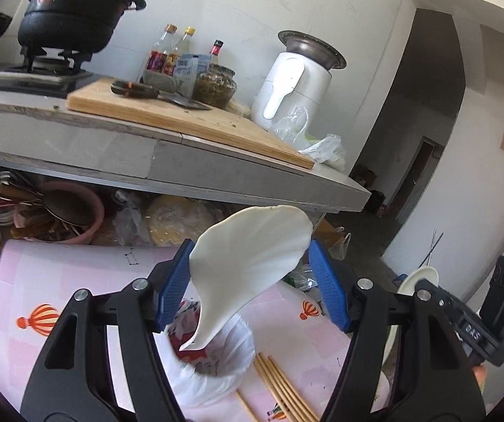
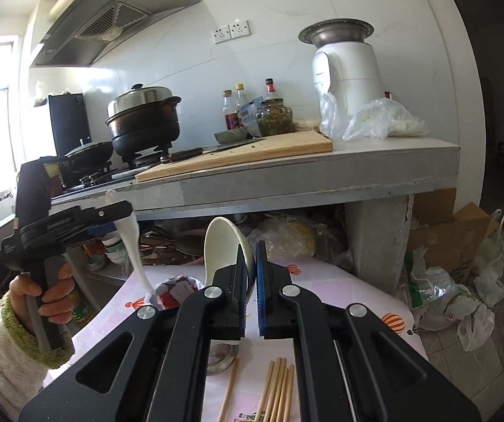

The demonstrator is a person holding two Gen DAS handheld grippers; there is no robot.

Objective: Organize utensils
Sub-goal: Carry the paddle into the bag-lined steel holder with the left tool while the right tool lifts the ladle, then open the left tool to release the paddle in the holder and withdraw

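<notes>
My left gripper (image 1: 250, 258) is shut on a white spoon-like utensil (image 1: 248, 267), holding it tilted above a bin lined with a white bag (image 1: 216, 362). From the right wrist view the left gripper (image 2: 125, 216) holds that utensil (image 2: 135, 253) pointing down toward the bin (image 2: 174, 290). My right gripper (image 2: 250, 263) is shut on the rim of a white bowl (image 2: 222, 251), held on edge above the pink table (image 2: 339, 281). Several wooden chopsticks (image 2: 276, 387) lie on the table below; they also show in the left wrist view (image 1: 280, 383).
A concrete counter (image 2: 322, 179) stands behind with a wooden cutting board (image 2: 244, 154), knife, bottles, a jar, a white appliance (image 2: 346, 66) and a stove with pots. Bowls, bags and boxes crowd the floor under and beside the counter. A metal dish (image 2: 220, 358) lies on the table.
</notes>
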